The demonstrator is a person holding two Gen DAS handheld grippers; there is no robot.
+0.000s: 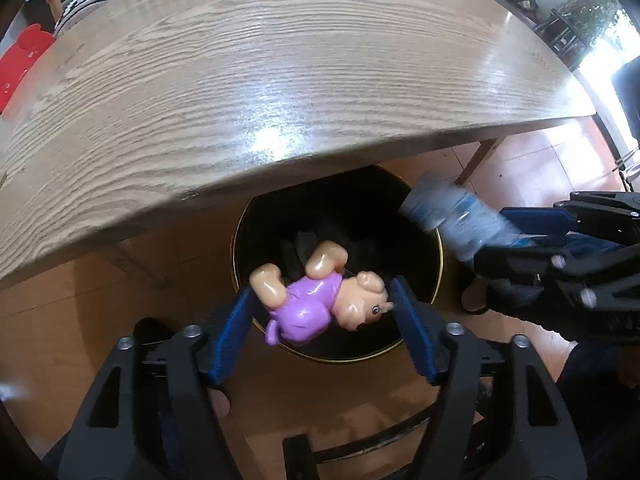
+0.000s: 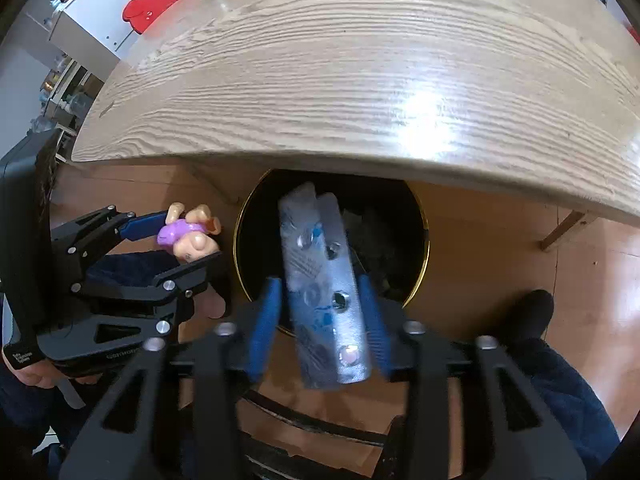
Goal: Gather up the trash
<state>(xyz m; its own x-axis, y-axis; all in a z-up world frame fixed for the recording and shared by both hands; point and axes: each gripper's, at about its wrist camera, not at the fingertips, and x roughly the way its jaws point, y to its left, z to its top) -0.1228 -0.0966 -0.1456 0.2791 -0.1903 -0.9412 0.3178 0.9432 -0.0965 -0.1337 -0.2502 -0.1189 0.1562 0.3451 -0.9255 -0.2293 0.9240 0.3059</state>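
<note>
A black trash bin with a gold rim [image 1: 439,252] stands on the floor, half under the table edge; it also shows in the right wrist view [image 2: 427,248]. My left gripper [image 1: 320,292] hangs over the bin's near rim, its jaws wide, with a purple and peach toy pig [image 1: 316,300] between the blue pads; whether both pads touch the pig is unclear. My right gripper [image 2: 320,284] holds a crushed clear plastic bottle [image 2: 324,280] over the bin, blurred, with small gaps showing beside both pads. The bottle [image 1: 452,216] and the pig [image 2: 188,234] each show in the other view.
The wooden table [image 1: 280,80] fills the upper half of both views. Dark crumpled trash [image 2: 372,236] lies inside the bin. A table leg [image 1: 476,160] stands right of the bin. The person's shoe [image 2: 528,312] and legs are near the bin. A red stool [image 2: 156,0] stands beyond the table.
</note>
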